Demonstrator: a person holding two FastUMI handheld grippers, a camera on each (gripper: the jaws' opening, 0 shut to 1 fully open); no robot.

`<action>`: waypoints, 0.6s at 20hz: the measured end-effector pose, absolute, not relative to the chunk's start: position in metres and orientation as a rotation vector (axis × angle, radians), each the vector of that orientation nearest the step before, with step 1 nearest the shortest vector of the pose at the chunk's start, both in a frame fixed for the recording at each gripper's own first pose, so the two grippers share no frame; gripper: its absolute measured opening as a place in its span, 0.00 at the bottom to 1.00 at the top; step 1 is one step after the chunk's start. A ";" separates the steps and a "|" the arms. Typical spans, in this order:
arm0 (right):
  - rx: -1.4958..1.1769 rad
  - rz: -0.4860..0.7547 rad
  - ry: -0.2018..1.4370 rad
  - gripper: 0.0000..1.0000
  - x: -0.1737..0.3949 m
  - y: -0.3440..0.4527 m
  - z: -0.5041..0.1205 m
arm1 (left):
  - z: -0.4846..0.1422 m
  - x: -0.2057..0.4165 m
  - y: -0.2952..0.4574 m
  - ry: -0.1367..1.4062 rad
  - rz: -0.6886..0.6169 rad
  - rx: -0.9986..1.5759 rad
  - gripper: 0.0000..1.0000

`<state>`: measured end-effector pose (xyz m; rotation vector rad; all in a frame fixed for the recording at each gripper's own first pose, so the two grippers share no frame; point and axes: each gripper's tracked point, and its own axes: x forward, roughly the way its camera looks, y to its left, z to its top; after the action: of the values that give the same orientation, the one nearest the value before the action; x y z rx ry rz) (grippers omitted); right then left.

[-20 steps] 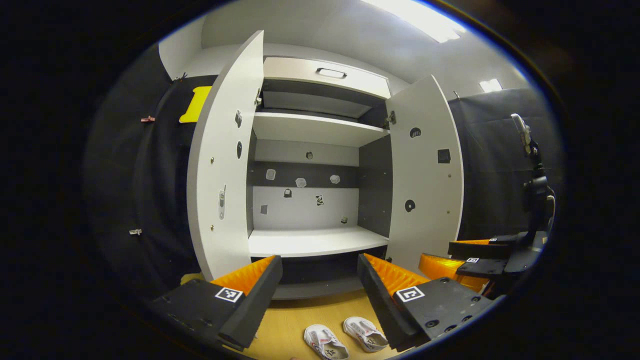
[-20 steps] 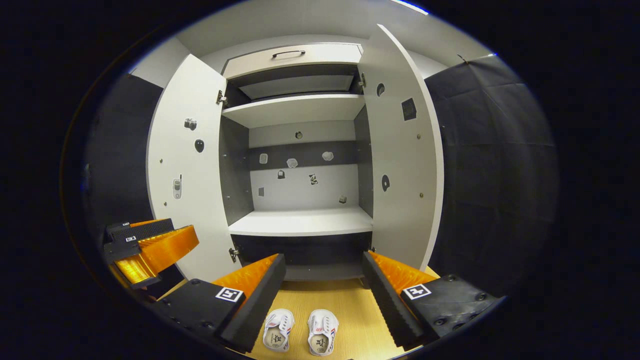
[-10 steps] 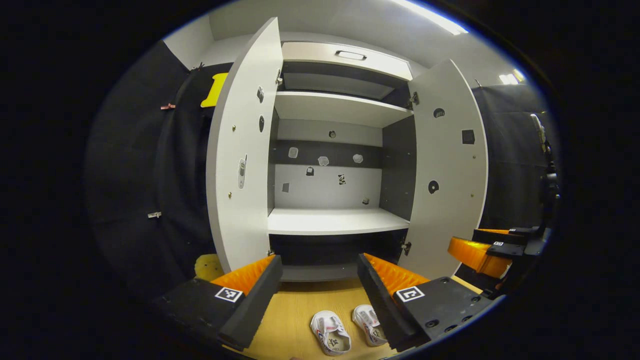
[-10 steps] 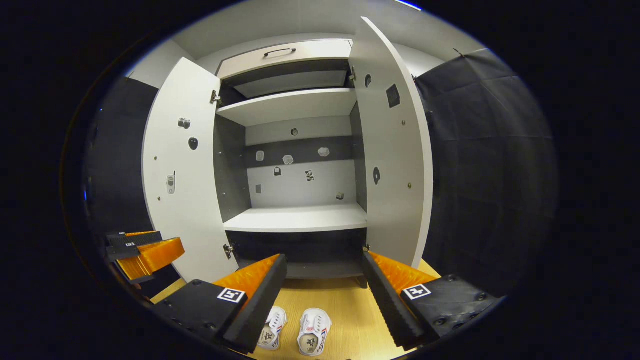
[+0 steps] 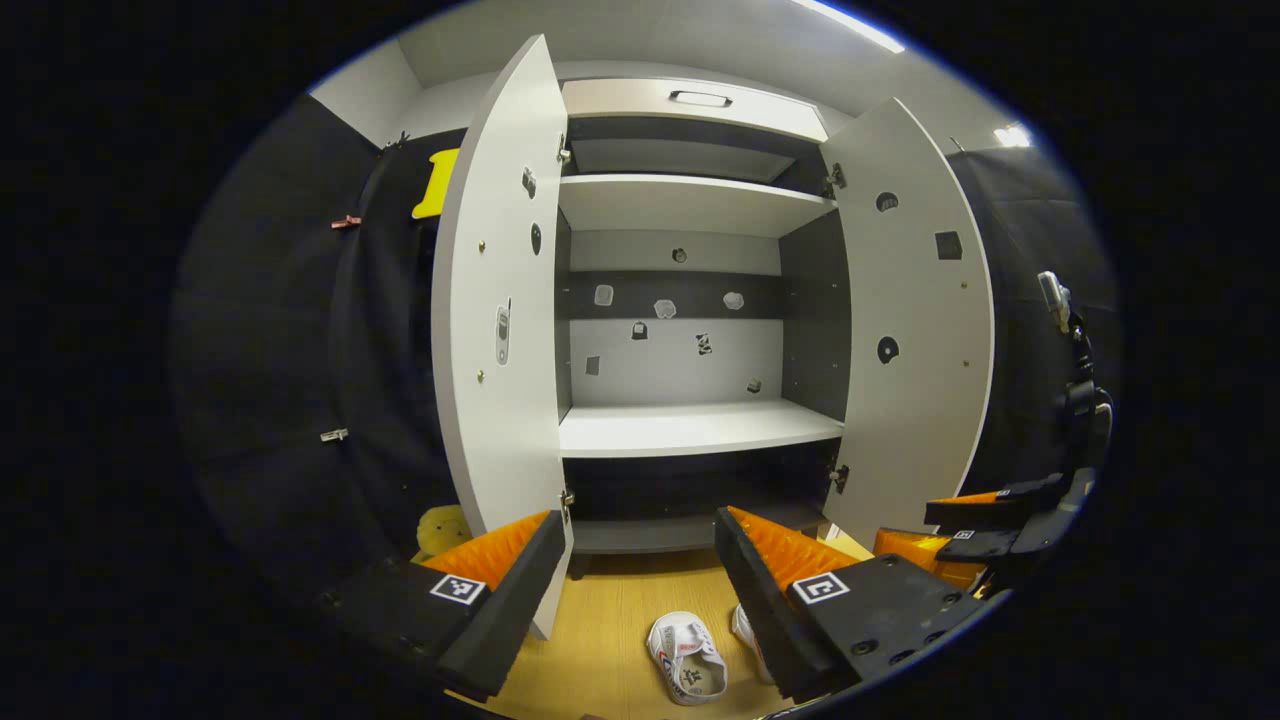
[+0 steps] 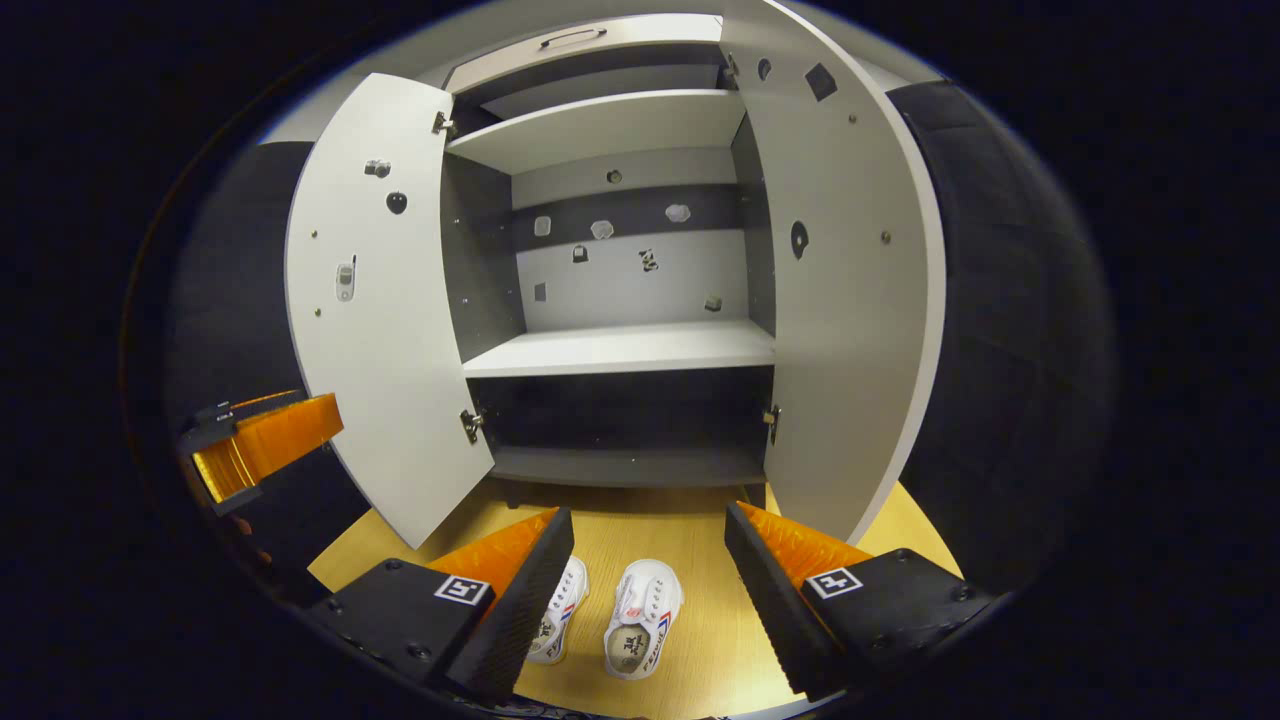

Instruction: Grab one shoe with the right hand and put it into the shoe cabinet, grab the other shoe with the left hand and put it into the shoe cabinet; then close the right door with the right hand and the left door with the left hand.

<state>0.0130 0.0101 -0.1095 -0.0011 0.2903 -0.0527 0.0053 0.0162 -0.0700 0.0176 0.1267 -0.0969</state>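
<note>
Right hand-held gripper (image 6: 648, 560): fingers spread wide apart, nothing between them, hovering above the floor in front of the cabinet; it also shows at the right edge of the left gripper view (image 5: 985, 520).
Left hand-held gripper (image 5: 640, 560): fingers likewise wide apart and empty; in the right gripper view it sits far off at the left edge (image 6: 255, 445).
Right shoe of the pair (image 6: 643, 618): white, lying flat on the floor, toe toward the cabinet, in the gap between the right hand-held gripper's fingers, nearer the left finger, below them and not touched.
Other shoe (image 6: 560, 625): just beside the first, partly hidden behind the right hand-held gripper's left finger.
Shoes from the left gripper view: one (image 5: 688, 658) lies between that gripper's fingers, the second is mostly hidden behind its right finger.
Floor (image 6: 700, 530): light wood-grain boards.
Shoe cabinet (image 6: 620, 345): white shelves, dark side walls, small stickers on the back panel; the middle shelf is bare.
Left door (image 6: 370, 300): swung wide open.
Right door (image 6: 850, 280): swung wide open.
Room: black cloth walls on both sides, ceiling lights above.
</note>
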 end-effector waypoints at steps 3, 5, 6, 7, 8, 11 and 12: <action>0.019 -0.034 0.352 0.99 0.016 0.020 -0.138 | -0.083 0.004 0.022 0.157 -0.107 0.001 0.95; 0.035 -0.009 0.411 0.99 0.016 0.029 -0.163 | -0.093 0.004 0.026 0.176 -0.118 -0.007 0.95; 0.043 0.006 0.449 0.99 0.014 0.035 -0.177 | -0.099 0.004 0.027 0.190 -0.126 -0.011 0.95; 0.044 0.014 0.483 0.99 0.013 0.038 -0.192 | -0.107 0.003 0.028 0.206 -0.134 -0.014 0.95; 0.039 0.016 0.511 0.99 0.012 0.040 -0.205 | -0.114 0.002 0.029 0.219 -0.143 -0.019 0.95; 0.046 0.030 0.591 0.99 0.011 0.049 -0.244 | -0.131 0.000 0.033 0.257 -0.154 -0.038 0.95; 0.055 0.031 0.618 0.99 0.011 0.053 -0.258 | -0.137 0.001 0.036 0.270 -0.154 -0.044 0.95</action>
<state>0.0109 0.0534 -0.2584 0.0551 0.6179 0.0313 0.0006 0.0357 -0.1368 -0.0441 0.2703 -0.1542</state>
